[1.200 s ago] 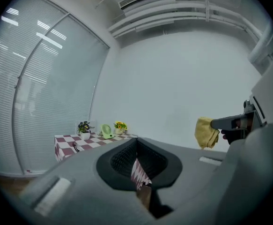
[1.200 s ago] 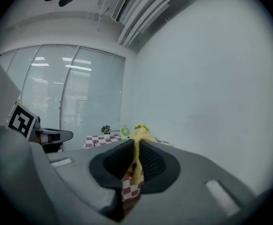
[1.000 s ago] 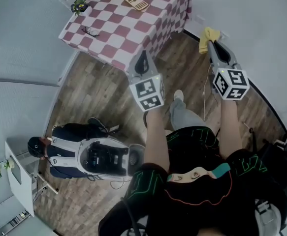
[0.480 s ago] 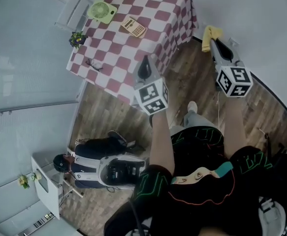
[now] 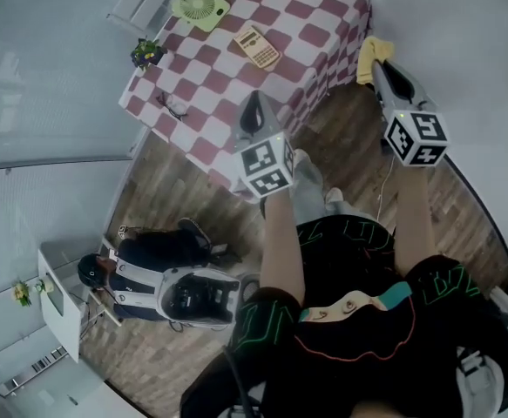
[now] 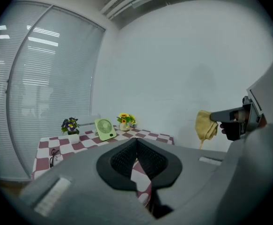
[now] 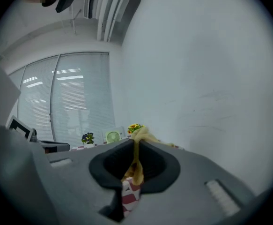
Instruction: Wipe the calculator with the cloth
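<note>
I'm only on the approach: my right gripper (image 5: 378, 66) pinches the yellow cloth (image 5: 369, 52) between its fingers, my left gripper (image 5: 252, 104) has its fingers pressed together, empty, and next I should carry the cloth over to the calculator (image 5: 258, 46) lying on the checked tabletop (image 5: 310, 11) ahead.

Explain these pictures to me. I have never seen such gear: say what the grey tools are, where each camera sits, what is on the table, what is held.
No robot here: a person holds two hand tools with pinching jaws. One picture comes from a camera on the head, looking down; the others ride on each tool. The left gripper is shut and empty. The right gripper pinches a yellow cloth. On the checked table lie a calculator, a fan, glasses and flowers.
</note>
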A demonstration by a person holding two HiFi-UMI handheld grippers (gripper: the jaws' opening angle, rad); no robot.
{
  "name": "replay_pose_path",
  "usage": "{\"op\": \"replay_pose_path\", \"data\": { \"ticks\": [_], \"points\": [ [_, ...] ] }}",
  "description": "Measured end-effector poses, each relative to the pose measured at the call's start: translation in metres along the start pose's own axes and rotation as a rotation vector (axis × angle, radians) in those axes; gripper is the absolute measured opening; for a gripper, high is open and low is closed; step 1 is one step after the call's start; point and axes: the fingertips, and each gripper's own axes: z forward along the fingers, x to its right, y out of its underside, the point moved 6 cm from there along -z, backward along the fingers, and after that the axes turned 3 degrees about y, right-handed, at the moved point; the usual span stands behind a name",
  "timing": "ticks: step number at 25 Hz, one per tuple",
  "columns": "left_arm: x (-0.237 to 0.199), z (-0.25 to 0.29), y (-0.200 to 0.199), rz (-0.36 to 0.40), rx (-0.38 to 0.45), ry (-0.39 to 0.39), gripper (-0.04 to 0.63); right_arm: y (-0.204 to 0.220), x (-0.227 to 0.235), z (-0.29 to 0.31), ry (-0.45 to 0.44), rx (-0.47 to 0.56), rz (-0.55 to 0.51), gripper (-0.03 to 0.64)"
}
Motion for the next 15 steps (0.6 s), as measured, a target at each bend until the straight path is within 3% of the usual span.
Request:
{"op": "replay_pose_path", "data": {
  "ticks": [7, 15],
  "points": [
    [-0.039, 0.067, 0.013, -0.082, -0.037, -0.067, 0.009, -0.009, -0.012, 0.080, -0.089, -0.035, -0.068, 0.037],
    [-0.088, 0.139, 0.033, -0.142, -0.102, -0.126, 0.009, 0.004, -0.022, 0.189, -0.206, -0.146, -0.139, 0.037]
  ]
}}
